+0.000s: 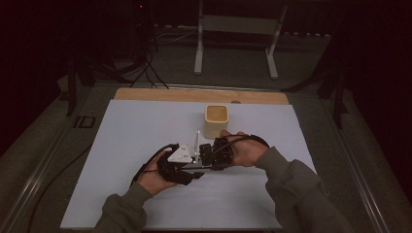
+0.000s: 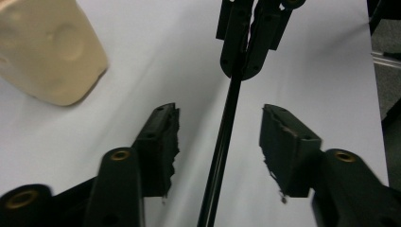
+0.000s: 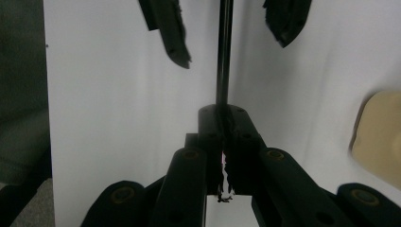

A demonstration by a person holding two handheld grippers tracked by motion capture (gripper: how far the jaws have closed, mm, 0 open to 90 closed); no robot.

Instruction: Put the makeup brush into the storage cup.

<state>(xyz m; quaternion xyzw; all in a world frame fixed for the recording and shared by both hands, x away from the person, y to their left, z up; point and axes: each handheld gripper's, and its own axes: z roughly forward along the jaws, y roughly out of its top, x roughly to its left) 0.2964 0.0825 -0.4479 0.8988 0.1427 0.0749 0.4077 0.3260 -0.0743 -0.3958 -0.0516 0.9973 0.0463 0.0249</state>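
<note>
The right gripper [image 3: 222, 142] clamps its fingers on a thin black rod [image 2: 222, 142] held above the white table [image 1: 121, 145]. The left gripper [image 2: 220, 137] straddles the rod, fingers apart, not touching. Next, I judge: close squarely on it.

Room dim — dark walls, grey carpeted floor [image 1: 233, 68]. White-framed stand [image 1: 236, 29] at the far side. Black cables [image 1: 143, 68] trail beyond the table's far left corner. White sheet [image 1: 131, 145] covers the table; wooden edge [image 1: 199, 95] exposed along the far side.
</note>
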